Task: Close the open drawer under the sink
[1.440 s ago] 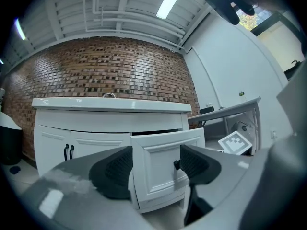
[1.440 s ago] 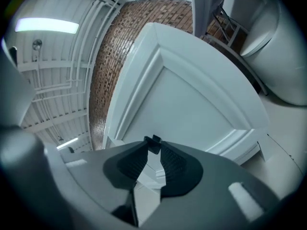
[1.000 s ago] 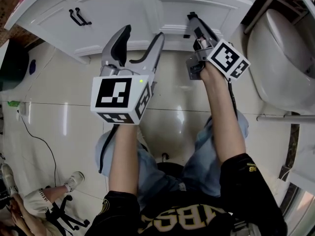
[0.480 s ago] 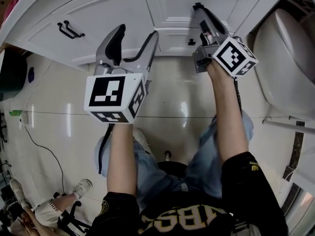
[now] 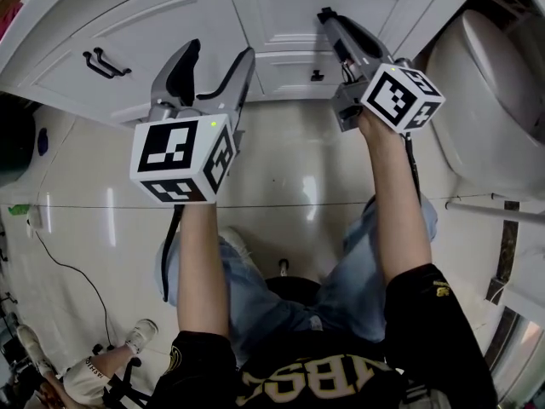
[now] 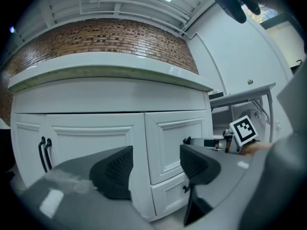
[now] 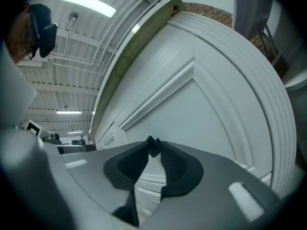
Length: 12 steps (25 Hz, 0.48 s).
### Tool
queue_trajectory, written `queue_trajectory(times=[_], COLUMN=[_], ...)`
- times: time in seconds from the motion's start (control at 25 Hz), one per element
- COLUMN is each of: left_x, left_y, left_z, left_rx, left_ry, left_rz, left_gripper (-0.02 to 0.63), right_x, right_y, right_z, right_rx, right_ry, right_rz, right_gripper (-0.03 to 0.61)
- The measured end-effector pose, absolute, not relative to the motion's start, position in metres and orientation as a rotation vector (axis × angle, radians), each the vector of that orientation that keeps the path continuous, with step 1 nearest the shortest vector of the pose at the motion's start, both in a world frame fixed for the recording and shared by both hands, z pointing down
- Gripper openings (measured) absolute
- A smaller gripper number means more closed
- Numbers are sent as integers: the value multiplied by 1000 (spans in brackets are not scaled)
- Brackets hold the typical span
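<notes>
1. Drawer [image 5: 281, 11]: it's the big raised-panel front on the white vanity [image 5: 234, 7], under the countertop [image 6: 110, 75]. It sits pushed in, level with the fronts around it.
2. Over to the right gripper [image 5: 326, 14]. Its arm is stretched out and its nose is up against the drawer's panel, touching as far as the left gripper view shows.
3. Its jaws are closing to a pinch. In the right gripper view the tips meet with nothing between them, and white panel fills the background.
4. Now the left gripper [image 5: 220, 54]. It hangs in front of the vanity, left of the other gripper and clear of the woodwork.
5. Its jaws stand wide apart and empty. Between them, well beyond, is the vanity's face where the left-hand fronts meet the drawer.
6. Just below the drawer is a smaller front with a black knob [image 5: 317, 77].
7. Further left, a pair of black handles [image 5: 106, 62] sits on two doors.
8. Glossy floor tiles [image 5: 281, 194] lie underneath, and a rounded white ceramic fixture [image 5: 485, 100] is off to the right.
</notes>
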State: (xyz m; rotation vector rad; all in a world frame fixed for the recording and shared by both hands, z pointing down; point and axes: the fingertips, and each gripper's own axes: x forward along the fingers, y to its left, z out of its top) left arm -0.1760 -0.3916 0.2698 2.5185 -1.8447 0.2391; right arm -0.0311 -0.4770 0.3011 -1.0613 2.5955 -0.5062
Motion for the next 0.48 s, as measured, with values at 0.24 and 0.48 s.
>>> queue_trajectory(times=[0.24, 0.48], left_x=[-154, -139], left_y=[-356, -302], left_z=[260, 246], left_rx=[2565, 2601], left_ry=[-1826, -1829], left_rz=[231, 217], left_gripper=[308, 308], right_x=[-5, 14], right_y=[-447, -382], right_z=[276, 242], right_rx=[-1078, -1122], right_ry=[2582, 2645], right_rz=[-514, -325], right_gripper=[63, 61])
